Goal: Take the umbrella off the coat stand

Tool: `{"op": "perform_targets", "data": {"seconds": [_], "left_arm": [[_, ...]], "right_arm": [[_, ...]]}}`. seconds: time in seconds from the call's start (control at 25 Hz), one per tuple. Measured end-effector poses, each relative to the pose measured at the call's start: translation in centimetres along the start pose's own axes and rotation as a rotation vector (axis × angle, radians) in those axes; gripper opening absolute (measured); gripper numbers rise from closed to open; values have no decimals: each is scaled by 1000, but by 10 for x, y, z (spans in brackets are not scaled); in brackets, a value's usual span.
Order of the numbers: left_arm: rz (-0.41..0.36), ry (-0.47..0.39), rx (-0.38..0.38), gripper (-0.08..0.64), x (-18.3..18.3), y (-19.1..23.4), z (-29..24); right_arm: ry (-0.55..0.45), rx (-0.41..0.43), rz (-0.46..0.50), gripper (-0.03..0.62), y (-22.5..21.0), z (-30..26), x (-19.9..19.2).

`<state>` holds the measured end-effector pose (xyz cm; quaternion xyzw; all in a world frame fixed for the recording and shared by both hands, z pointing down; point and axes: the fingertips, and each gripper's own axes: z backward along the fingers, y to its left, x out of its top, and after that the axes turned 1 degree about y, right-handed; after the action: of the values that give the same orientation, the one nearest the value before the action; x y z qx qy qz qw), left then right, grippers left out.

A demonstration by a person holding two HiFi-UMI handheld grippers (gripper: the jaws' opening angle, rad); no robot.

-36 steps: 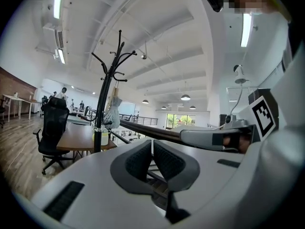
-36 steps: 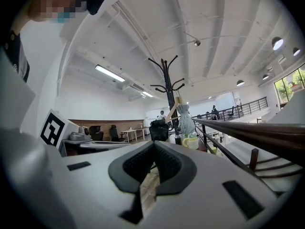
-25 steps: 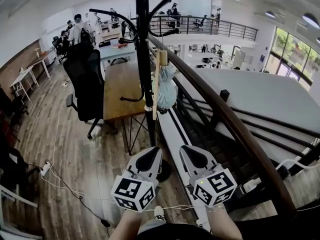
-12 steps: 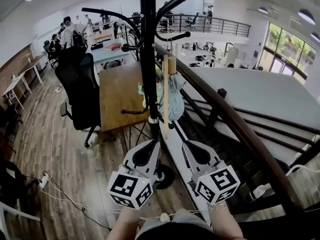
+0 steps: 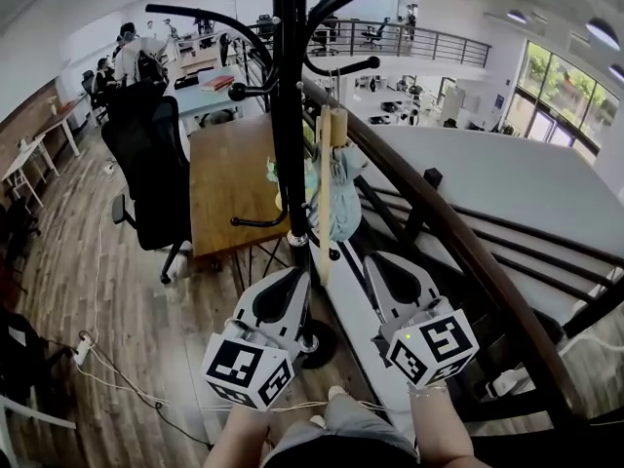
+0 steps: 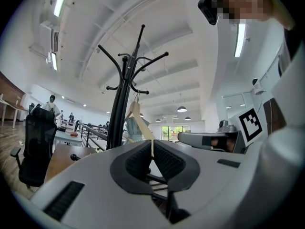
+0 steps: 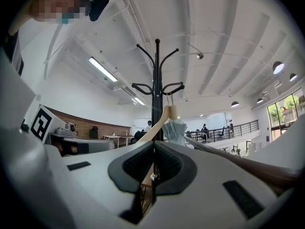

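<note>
**At the foot of the coat stand: both tools closed, and a hanger in the way**

Closest to me, the left gripper and the right gripper point at the stand side by side. Each has its jaws pressed together with nothing held, and both gripper views show only a slit. The first hazard, I judge, is simple. If I push in like this, closed tips will only knock the load and set it swinging, so the jaws must part first.

Just beyond the tips rises the black metal coat stand, its round base on the plank floor. A light wooden clothes hanger hangs edge-on beside the pole. The pale blue folded umbrella with a light wooden handle hangs just behind it, touching or nearly so. I cannot tell which hook carries which. Closing on the hanger by mistake, or dragging it off with the umbrella, looks likely from this side.

The hooks curve upward, so a level pull would probably snag and tip the slim stand. A lift first seems safer.

Right behind runs the dark wooden stair handrail, with the stairwell below it. A weak grip on the fabric could send the umbrella over. Farther left, the brown wooden desk and the black mesh office chair could be struck if the stand toppled that way.
</note>
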<state>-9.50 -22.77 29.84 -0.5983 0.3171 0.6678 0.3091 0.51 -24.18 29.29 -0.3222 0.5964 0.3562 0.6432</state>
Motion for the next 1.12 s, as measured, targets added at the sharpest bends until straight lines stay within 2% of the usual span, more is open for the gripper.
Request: {"op": "perform_targets", "data": {"seconds": [0.32, 0.4, 0.6, 0.8, 1.12], "left_arm": [[-38, -18, 15, 23, 17, 2, -45], [-43, -26, 29, 23, 20, 11, -50], [-56, -35, 61, 23, 27, 29, -64], [-62, -34, 84, 23, 28, 50, -83], [-63, -33, 115, 23, 27, 62, -97]], "right_arm": [[7, 22, 23, 39, -48, -27, 11], [20, 54, 26, 139, -48, -40, 7], [50, 90, 44, 233, -55, -73, 3], [79, 124, 27, 245, -66, -107, -5], [85, 128, -17, 261, -84, -131, -13]]}}
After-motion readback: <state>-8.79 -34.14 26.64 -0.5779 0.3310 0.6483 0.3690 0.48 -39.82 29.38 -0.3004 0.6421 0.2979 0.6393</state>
